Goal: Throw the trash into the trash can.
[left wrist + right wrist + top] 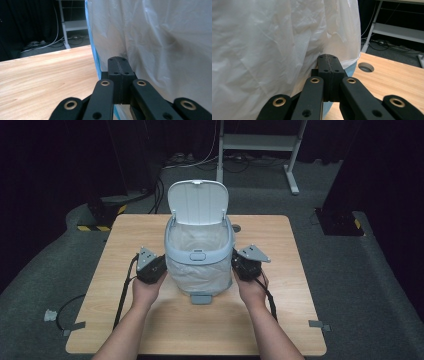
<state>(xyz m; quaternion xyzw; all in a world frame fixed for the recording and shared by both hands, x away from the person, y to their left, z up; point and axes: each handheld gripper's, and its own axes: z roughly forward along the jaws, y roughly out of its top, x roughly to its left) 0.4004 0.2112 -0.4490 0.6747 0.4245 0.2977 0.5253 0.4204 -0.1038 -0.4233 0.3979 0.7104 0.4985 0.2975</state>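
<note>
Two closed, empty sets of fingers (119, 65) (329, 63) flanking the bag-lined bin (200, 257), left and right.

Bin (200, 257): pale blue-grey plastic, smooth, soft matt sheen; raised lid (198, 201) same plastic, ribbed on its inner face.

Liner bag (160, 42): thin translucent white plastic film, heavily crinkled, faint gloss along the creases, draped over the outside of the bin wall.

Tabletop (125, 285): light wood-grain finish, smooth, satin, grain streaks plain in the left gripper view.

Left claw (121, 65) and right claw (329, 62): black matt plastic, slightly grainy; brass-coloured metal bushings at the link pivots, dull shine.

Floor (370, 285): dark grey carpet, rough, matt.
</note>
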